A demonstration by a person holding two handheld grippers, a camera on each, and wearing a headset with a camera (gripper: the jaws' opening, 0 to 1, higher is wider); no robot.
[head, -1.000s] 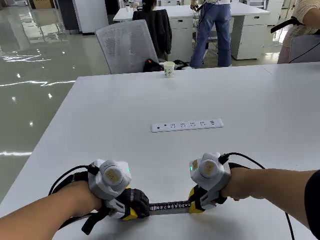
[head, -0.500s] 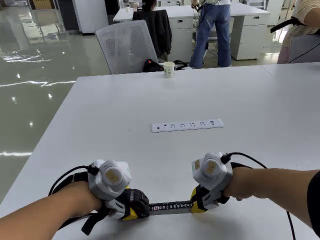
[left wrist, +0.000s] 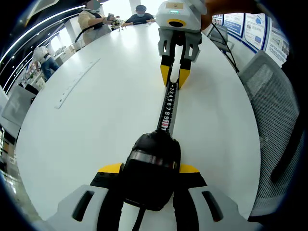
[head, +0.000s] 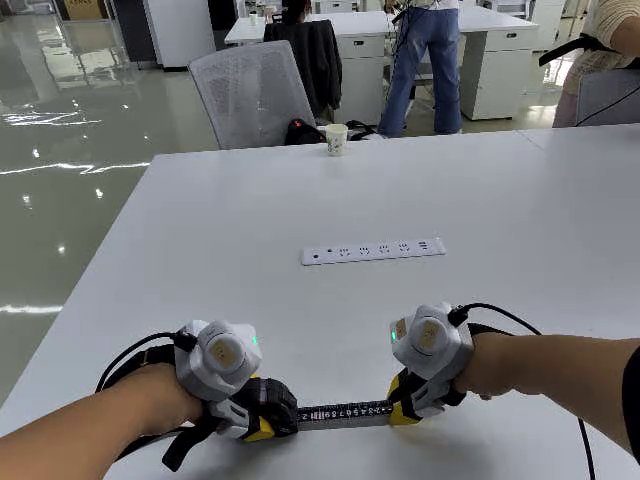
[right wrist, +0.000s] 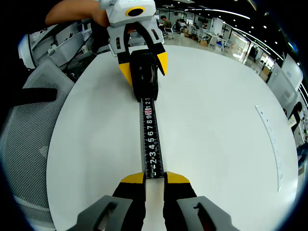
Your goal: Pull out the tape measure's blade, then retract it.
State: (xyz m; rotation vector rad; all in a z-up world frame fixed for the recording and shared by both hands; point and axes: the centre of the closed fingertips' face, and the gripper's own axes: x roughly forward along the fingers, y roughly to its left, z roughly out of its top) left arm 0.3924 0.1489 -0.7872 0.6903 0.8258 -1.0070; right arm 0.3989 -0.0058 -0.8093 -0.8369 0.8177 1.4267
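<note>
Black plastic tape measure case (right wrist: 144, 67) clamped in left gripper (left wrist: 150, 169) jaws, at 6 o'clock on white table (head: 300, 200). Numbered blade (right wrist: 150, 139) stretched toward 3 o'clock in head view, tip pinched in right gripper (right wrist: 155, 177) jaws. Likely pull along same axis.

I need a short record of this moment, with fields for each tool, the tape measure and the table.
left tool: shut on the black case
right tool: shut on the blade tip
blade: partly out, straight between the tools, low over the table
table: white; power strip and paper cup farther away
stage: not yet retracted
</note>
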